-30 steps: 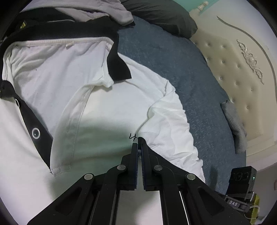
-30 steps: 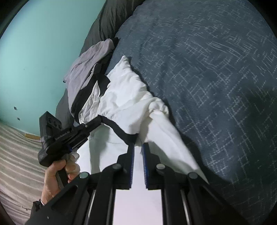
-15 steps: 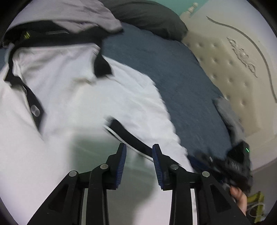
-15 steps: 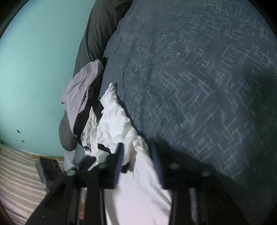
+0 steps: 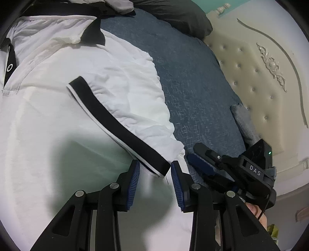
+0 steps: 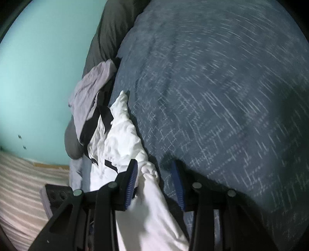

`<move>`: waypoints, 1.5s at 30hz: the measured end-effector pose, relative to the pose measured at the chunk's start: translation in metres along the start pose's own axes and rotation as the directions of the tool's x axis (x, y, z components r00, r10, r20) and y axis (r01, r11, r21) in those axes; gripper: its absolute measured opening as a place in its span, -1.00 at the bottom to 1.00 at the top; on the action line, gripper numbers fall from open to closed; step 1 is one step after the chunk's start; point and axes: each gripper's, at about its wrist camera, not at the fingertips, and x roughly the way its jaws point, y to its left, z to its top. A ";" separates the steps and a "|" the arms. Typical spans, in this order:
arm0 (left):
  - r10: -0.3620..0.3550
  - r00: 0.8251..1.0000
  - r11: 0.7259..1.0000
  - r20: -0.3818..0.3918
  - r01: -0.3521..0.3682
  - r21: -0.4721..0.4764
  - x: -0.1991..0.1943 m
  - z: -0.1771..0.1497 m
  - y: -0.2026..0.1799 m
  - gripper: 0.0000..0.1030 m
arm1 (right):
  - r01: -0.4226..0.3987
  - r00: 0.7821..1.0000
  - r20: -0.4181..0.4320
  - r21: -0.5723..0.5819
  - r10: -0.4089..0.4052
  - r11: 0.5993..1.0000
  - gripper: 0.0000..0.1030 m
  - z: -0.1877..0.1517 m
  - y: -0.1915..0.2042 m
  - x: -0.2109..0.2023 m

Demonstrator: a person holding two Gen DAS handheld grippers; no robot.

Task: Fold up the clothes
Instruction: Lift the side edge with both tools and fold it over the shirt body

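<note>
A white polo shirt (image 5: 58,135) with a black collar (image 5: 92,32) lies spread on the blue bedspread (image 5: 193,86). One sleeve is folded over the body, its black cuff (image 5: 115,125) running diagonally. My left gripper (image 5: 154,171) is open, and the cuff's end lies loose between its fingers. Just to its right, my right gripper (image 5: 195,156) hovers over the bedspread at the shirt's edge. In the right wrist view the right gripper (image 6: 154,173) is open too. White shirt fabric (image 6: 148,170) bunches between its blue pads (image 6: 132,181) without being pinched.
A grey garment (image 6: 90,92) lies crumpled beyond the collar, next to a dark pillow (image 5: 173,15). A cream tufted headboard (image 5: 260,77) bounds the bed on the right, with a grey cloth (image 5: 243,123) against it. A teal wall (image 6: 38,67) stands behind.
Both grippers were shut on the sleeve and have opened and let it go. The sleeve with its black cuff now lies folded across the shirt body. The left gripper moved toward the right one.
</note>
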 end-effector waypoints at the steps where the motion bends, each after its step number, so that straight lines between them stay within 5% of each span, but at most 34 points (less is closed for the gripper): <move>1: 0.003 1.000 1.000 -0.004 -0.003 0.006 0.001 0.000 -0.001 -0.34 | 0.011 1.000 -0.001 -0.024 -0.011 1.000 -0.27 0.000 0.003 0.001; 4: 0.013 1.000 1.000 -0.014 -0.013 0.028 0.003 0.000 -0.001 -0.80 | 0.050 0.999 -0.001 -0.089 -0.050 0.995 -0.27 0.000 0.010 0.003; 7: 0.013 1.000 0.999 -0.012 -0.012 0.043 0.001 0.002 -0.001 -0.95 | 0.082 0.996 -0.007 -0.141 -0.084 0.987 -0.28 -0.003 0.012 0.005; 17: -0.011 1.000 0.999 -0.007 0.011 0.036 -0.004 -0.002 0.000 -0.97 | 0.120 0.992 -0.021 -0.216 -0.127 0.969 -0.29 -0.007 0.017 0.006; 22: -0.003 1.000 1.000 0.001 0.003 0.029 -0.013 -0.003 0.006 -0.97 | 0.194 0.978 -0.009 -0.321 -0.208 0.927 -0.39 -0.010 0.029 0.012; 30: 0.009 1.000 1.000 -0.001 -0.009 0.023 -0.018 -0.005 0.011 -0.97 | 0.235 0.968 0.012 -0.393 -0.251 0.889 -0.85 -0.013 0.033 0.016; 37: 0.026 0.999 1.000 -0.024 -0.026 0.016 -0.015 -0.008 0.014 -0.97 | 0.198 0.979 0.012 -0.332 -0.205 0.922 -0.87 -0.007 0.027 0.009; 41: 0.035 0.999 0.999 -0.025 -0.035 0.018 -0.018 -0.009 0.015 -0.97 | 0.087 0.996 0.025 -0.278 -0.083 0.957 -0.86 -0.003 0.028 0.001; 45: 0.028 0.999 0.999 -0.032 -0.027 0.025 -0.016 -0.008 0.014 -0.97 | 0.047 0.999 0.023 -0.325 -0.041 0.944 -0.84 -0.008 0.039 0.004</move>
